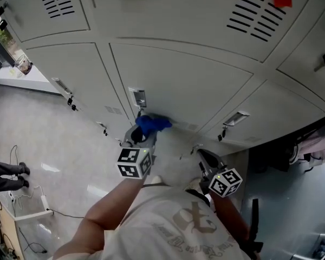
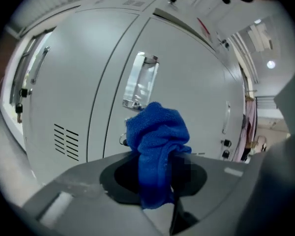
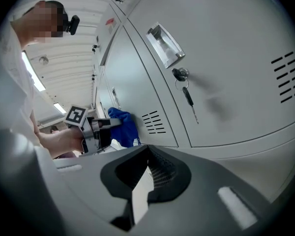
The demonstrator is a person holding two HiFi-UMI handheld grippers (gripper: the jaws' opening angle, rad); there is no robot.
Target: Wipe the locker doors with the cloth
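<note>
Cloth [image 1: 153, 123] [image 2: 157, 146], blue terry, was clamped in the left gripper [image 1: 143, 134] [image 2: 160, 178]. Its jaws were closed on the cloth's middle. A bunched wad stood out ahead of the tips and a short tail hung back between the jaws, so the cloth's long axis ran along the jaws, toward the locker door [image 1: 195, 85] [image 2: 187, 82].

The wad sat just below the door's handle [image 1: 138, 97] [image 2: 140, 80], near the left edge of that door. The head view put it at the door face. No view settled whether it was touching or just off the metal.

The right gripper [image 1: 208, 158] [image 3: 145, 181] hung lower and further back from the lockers, to the right of the left one and well apart from the cloth. Its jaws were drawn together with nothing between them. Its own view looked past a neighbouring door with a key [image 3: 188, 96] in the lock and caught the left gripper and cloth off to the side.

Judgement: the left arm was the working arm, being the nearer to the door and the only 1 carrying cloth. The wad led the fingers, so a push along the jaws' own line should press it flat on the panel, and strokes across the door would follow. The handle just above looked likely to snag the wad on an upward pass. How much of the wiping was done could not be read from the door.
</note>
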